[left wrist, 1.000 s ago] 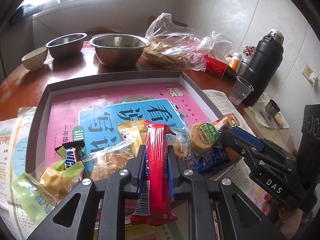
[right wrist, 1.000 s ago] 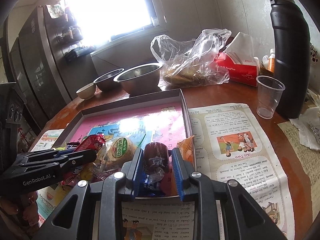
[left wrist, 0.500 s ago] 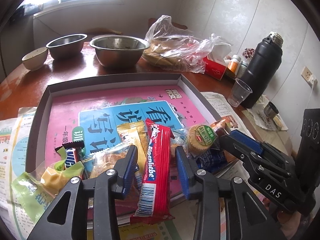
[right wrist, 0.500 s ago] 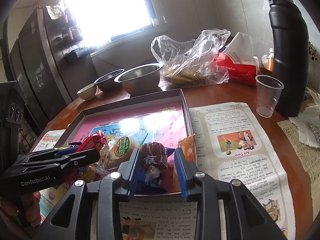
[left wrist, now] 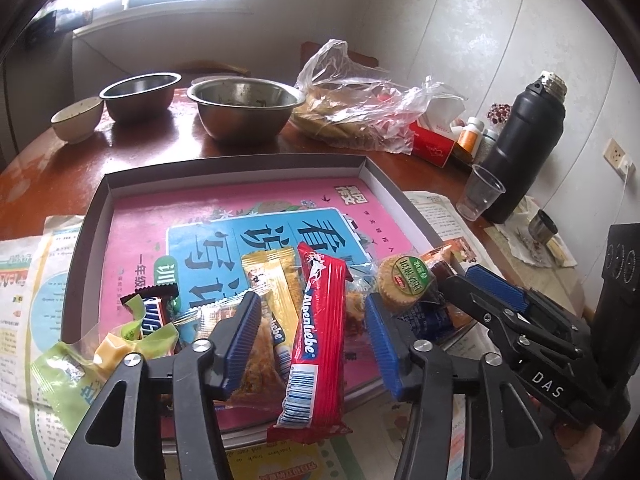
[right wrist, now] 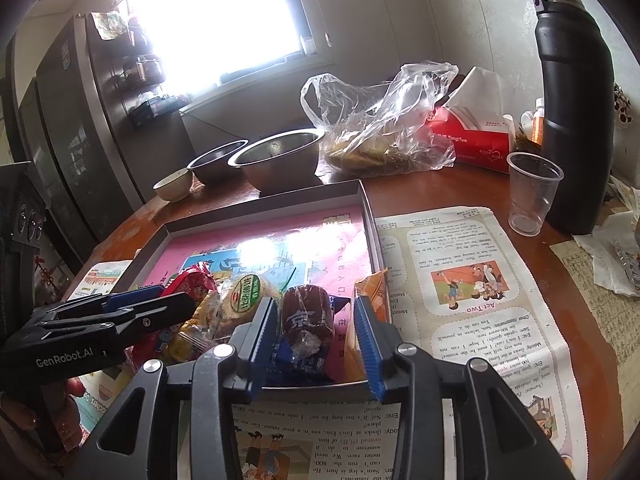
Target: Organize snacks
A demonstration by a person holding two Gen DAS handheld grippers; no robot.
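On my left wrist view the red Alpenliebe pack [left wrist: 316,340] lies low centre, its end over the near rim of the grey box lid [left wrist: 236,166]. My left gripper [left wrist: 308,340] is opening around it — pads clear on both sides. On the right wrist view the brown wrapped cake [right wrist: 307,312] sits between the right gripper [right wrist: 316,336] blue pads, jaws opening and narrow, not pressing. The round green-labelled biscuit [right wrist: 246,296] lies just left of it. A black flask [right wrist: 574,108] stands upper right.
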